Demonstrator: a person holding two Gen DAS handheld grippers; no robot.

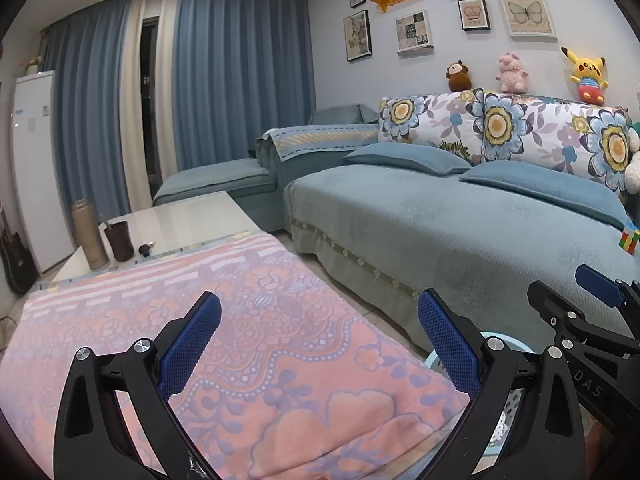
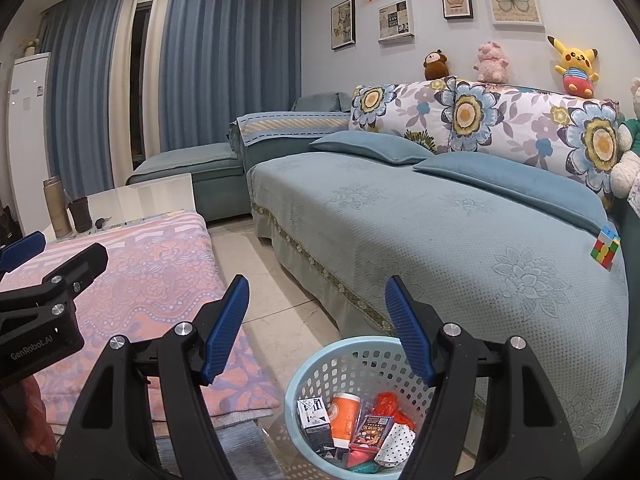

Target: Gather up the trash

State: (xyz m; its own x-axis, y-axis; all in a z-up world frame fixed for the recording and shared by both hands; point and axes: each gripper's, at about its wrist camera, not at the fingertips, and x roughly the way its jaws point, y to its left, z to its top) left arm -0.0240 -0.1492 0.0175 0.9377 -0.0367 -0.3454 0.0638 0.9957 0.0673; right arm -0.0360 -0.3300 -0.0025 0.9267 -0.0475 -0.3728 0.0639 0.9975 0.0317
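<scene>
Trash fills the light blue perforated basket (image 2: 320, 368) on the floor between the table and the sofa (image 2: 440, 232): a small white and black carton (image 2: 314, 414), an orange and white cup (image 2: 346, 410), a dark printed packet (image 2: 370, 430), crumpled red plastic (image 2: 386, 402) and a white dotted wrapper (image 2: 396, 442). Their print is too small to read. The right tool (image 2: 318, 320) hangs over the basket, jaws spread, holding nothing. The left tool (image 1: 320, 344) hangs over the table's pink patterned cloth (image 1: 240, 320), jaws also spread and empty. "GenRobot.AI" is printed on its body. A Rubik's cube (image 2: 605, 248) lies on the sofa.
</scene>
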